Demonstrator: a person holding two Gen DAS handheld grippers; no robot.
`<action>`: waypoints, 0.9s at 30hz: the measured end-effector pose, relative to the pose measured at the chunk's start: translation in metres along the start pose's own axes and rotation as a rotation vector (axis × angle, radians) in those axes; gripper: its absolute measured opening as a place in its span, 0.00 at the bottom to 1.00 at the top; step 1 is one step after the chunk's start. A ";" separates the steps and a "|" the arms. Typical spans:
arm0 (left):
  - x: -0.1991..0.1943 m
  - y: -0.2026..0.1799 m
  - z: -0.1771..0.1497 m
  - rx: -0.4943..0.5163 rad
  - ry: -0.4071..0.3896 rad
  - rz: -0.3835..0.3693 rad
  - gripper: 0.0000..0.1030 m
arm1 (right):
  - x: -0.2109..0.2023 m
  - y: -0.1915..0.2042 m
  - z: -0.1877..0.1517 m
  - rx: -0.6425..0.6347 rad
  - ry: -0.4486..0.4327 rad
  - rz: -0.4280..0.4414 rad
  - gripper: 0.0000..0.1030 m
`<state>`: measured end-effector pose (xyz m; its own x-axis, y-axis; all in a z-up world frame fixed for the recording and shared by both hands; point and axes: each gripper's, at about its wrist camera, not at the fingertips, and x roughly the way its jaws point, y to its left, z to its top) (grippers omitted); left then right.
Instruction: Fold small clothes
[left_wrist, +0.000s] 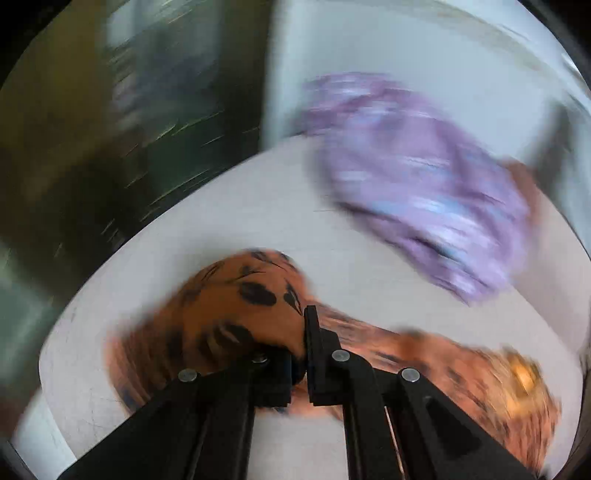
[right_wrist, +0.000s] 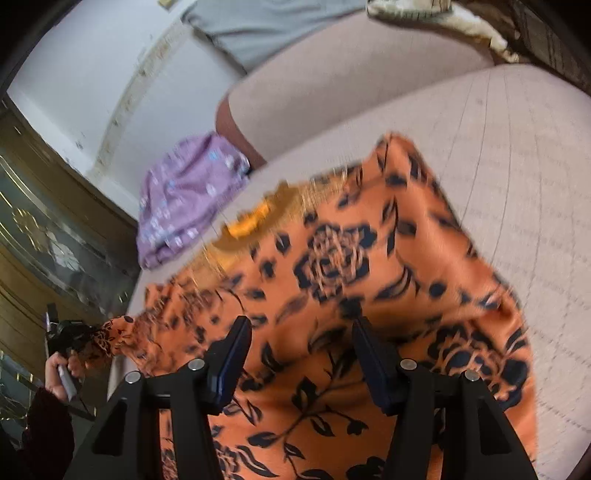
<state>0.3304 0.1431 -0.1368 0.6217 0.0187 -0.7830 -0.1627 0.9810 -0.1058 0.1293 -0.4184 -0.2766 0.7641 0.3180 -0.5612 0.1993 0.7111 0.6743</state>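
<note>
Where blurred, left wrist view: left gripper (left_wrist: 308, 354) clenched on orange floral garment (left_wrist: 240, 314), bunched above pale cushion (left_wrist: 229, 206); right wrist view: right gripper (right_wrist: 301, 360) released over spread cloth, grasping nothing; lift corner evenly, fold flat, avoid dragging.

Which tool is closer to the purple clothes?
Left. The left tool, pinching the orange flowered garment's edge, sits on the purple clothes' side; the right tool hovers open farther away.
</note>
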 end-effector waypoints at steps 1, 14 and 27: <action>-0.017 -0.032 -0.006 0.088 -0.013 -0.030 0.05 | -0.004 -0.001 0.002 0.009 -0.012 0.006 0.58; -0.130 -0.329 -0.144 0.716 0.123 -0.460 0.10 | -0.080 -0.061 0.023 0.251 -0.196 0.060 0.59; -0.069 -0.187 -0.119 0.387 0.007 -0.143 0.64 | -0.055 -0.035 0.014 0.166 -0.046 0.097 0.64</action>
<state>0.2270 -0.0648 -0.1362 0.6115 -0.1232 -0.7816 0.2257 0.9739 0.0231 0.0888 -0.4699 -0.2630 0.8109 0.3484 -0.4701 0.2194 0.5638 0.7962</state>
